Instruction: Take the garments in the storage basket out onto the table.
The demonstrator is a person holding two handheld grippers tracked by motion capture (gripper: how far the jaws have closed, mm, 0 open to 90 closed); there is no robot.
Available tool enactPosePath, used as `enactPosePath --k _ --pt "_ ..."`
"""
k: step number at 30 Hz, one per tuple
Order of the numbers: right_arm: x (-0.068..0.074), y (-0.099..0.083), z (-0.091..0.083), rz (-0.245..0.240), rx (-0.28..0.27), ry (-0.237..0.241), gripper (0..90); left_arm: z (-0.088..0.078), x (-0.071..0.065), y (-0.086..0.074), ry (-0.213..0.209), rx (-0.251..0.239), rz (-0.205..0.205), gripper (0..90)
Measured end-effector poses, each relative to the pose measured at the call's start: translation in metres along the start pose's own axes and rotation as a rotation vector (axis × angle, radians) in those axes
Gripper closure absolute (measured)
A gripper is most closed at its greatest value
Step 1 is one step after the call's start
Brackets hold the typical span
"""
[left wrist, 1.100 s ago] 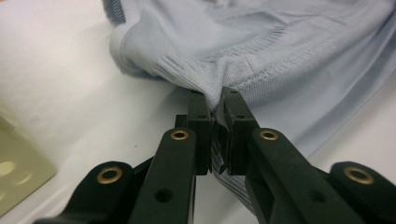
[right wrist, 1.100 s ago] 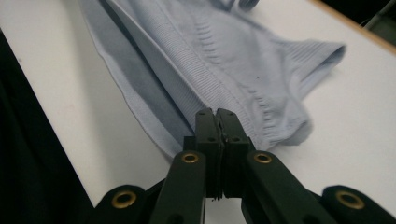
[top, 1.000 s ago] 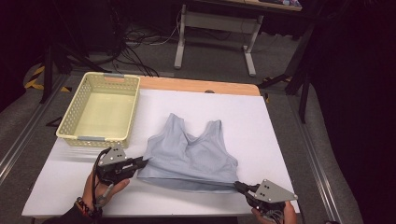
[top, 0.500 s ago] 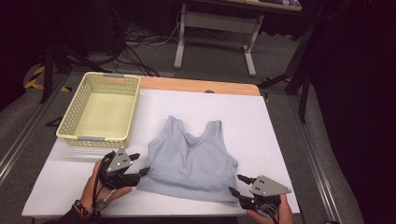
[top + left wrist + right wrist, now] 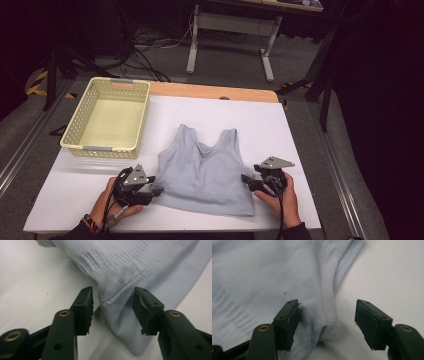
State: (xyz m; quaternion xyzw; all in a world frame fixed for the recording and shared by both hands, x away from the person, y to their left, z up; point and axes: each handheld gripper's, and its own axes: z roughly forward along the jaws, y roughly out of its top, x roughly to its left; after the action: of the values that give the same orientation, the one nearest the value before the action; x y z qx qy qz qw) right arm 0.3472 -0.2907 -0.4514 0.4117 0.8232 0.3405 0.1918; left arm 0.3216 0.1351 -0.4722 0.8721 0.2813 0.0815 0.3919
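A light blue ribbed tank top (image 5: 205,170) lies flat on the white table (image 5: 280,125), straps pointing away from me. My left gripper (image 5: 156,190) sits at its lower left corner. In the left gripper view the open jaws (image 5: 113,307) straddle the hem corner (image 5: 117,315); they have just been closing, and the pads stand clear of the cloth. My right gripper (image 5: 246,181) is at the top's right side edge. In the right gripper view its jaws (image 5: 327,315) have just been opening, with the folded edge (image 5: 329,322) loose between them.
A pale yellow plastic basket (image 5: 97,148) stands at the back left of the table, with nothing in it. Bare white table lies right of the top and along the front edge. A wooden strip (image 5: 210,91) borders the far edge.
Both grippers have let go of the top's lower corners and opened. The right gripper slid up and inward along the right edge. The left gripper sank slightly at the left corner.
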Motion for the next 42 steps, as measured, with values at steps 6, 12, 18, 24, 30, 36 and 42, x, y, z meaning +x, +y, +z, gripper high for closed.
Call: enactPosePath --k 6,12,18,24,30,36,42 --pt "-0.001 -0.006 0.003 -0.007 0.012 0.104 71.2 -0.001 -0.001 -0.001 -0.054 0.006 -0.026 71.8" --pt "0.005 -0.003 -0.005 -0.058 0.007 0.069 78.8 -0.004 -0.011 -0.002 -0.062 0.023 -0.026 83.1" --pt "0.002 -0.001 -0.022 -0.061 -0.054 0.018 78.8 -0.008 -0.031 -0.005 -0.076 0.034 0.021 80.2" --pt "0.003 -0.01 -0.015 -0.083 -0.006 -0.015 72.3 -0.027 -0.027 -0.001 0.005 -0.058 0.041 66.1" --pt "-0.005 -0.002 -0.02 -0.057 -0.051 -0.064 55.5 -0.041 -0.019 0.021 0.173 -0.17 0.102 46.4" --pt "0.001 0.018 -0.018 -0.069 -0.128 -0.054 64.0 -0.029 -0.009 0.039 0.164 -0.178 0.148 50.3" --pt "0.032 0.041 0.002 -0.179 -0.146 0.069 90.0 0.007 -0.004 0.061 0.131 -0.091 0.226 87.9"
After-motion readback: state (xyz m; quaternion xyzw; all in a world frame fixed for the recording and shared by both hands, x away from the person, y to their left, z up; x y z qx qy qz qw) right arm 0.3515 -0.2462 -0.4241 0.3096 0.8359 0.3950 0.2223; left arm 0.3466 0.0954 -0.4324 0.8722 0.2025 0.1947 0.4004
